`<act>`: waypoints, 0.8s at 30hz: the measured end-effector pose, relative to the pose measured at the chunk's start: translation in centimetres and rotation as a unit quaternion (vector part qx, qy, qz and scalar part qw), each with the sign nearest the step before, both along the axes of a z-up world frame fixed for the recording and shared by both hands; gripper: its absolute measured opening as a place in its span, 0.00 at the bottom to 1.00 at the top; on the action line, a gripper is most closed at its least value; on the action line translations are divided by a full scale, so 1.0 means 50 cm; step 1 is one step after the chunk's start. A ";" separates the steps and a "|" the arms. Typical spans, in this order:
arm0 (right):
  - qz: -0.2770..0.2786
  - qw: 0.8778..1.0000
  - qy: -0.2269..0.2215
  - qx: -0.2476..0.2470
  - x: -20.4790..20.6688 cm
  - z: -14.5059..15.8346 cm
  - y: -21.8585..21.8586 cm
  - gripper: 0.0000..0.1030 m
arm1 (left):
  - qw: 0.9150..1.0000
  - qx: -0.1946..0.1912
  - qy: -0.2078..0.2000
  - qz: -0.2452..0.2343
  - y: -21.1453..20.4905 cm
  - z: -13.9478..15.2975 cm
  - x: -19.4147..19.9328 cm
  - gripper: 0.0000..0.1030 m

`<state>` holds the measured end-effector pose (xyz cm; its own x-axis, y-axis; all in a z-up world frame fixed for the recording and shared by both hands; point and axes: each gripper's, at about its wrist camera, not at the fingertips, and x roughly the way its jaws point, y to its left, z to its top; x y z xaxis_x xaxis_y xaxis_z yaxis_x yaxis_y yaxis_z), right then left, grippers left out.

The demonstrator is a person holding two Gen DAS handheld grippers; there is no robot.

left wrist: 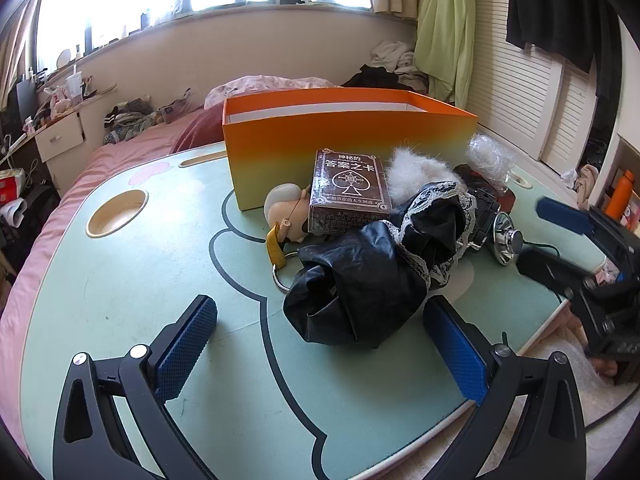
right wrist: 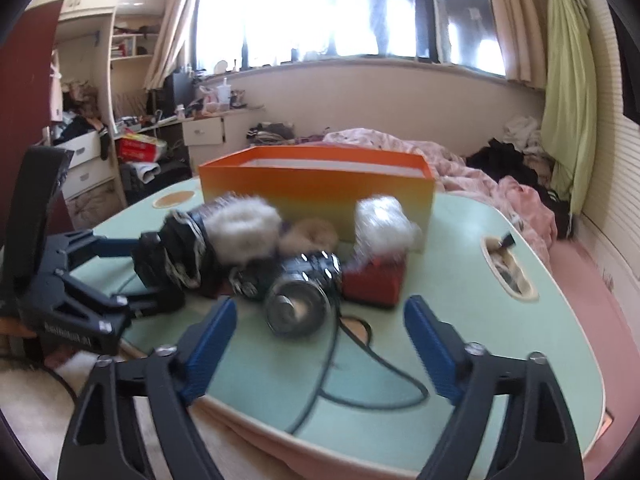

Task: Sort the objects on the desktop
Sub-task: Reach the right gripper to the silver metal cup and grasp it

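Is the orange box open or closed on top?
Open. The orange box has no lid on it: in the left wrist view its white inner walls show above the rim. What lies inside it cannot be seen.

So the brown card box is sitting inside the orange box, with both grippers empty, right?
Not quite. The left wrist view shows the brown card box outside, in front of the orange box, resting on the pile. Both the left gripper and right gripper are empty.

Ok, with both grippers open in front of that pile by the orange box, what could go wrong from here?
1. The card box leans on the doll head; pulling either may topple it.
2. The speaker's cable trails across the table and could snag the right gripper.
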<state>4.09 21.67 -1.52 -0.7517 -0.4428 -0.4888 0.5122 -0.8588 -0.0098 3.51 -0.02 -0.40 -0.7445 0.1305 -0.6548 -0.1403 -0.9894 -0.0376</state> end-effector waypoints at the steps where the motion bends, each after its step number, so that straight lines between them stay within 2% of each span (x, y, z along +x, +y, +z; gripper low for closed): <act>1: 0.000 1.000 -0.004 0.006 -0.006 0.000 -0.007 0.75 | 1.000 0.000 0.000 0.000 0.000 0.000 0.000 1.00; 4: 0.009 1.000 -0.023 0.017 -0.023 -0.008 -0.024 0.51 | 1.000 0.000 0.000 0.000 0.000 0.000 0.000 1.00; 5: 0.014 0.999 -0.031 0.017 -0.027 -0.011 -0.026 0.36 | 1.000 0.000 0.000 0.000 0.000 -0.001 0.000 1.00; 6: 0.017 0.999 -0.036 0.016 -0.028 -0.015 -0.026 0.31 | 1.000 0.000 0.000 0.000 0.000 -0.001 0.001 1.00; 10: 0.016 0.999 -0.032 -0.002 -0.022 -0.019 -0.011 0.30 | 1.000 0.000 0.000 0.000 0.000 -0.001 0.001 1.00; 18: 0.007 0.999 0.012 -0.034 0.012 -0.007 0.008 0.30 | 1.000 -0.002 0.007 -0.009 0.006 0.003 0.007 1.00; 24: 0.001 0.999 0.002 -0.054 0.005 -0.006 0.020 0.30 | 0.998 -0.008 0.039 -0.041 0.026 0.034 0.023 0.99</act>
<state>4.32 22.65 -1.82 -0.7523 -0.4943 -0.4356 0.5146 -0.8537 0.0800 4.68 1.25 1.28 -0.7809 0.1825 -0.5974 -0.2223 -0.9749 -0.0071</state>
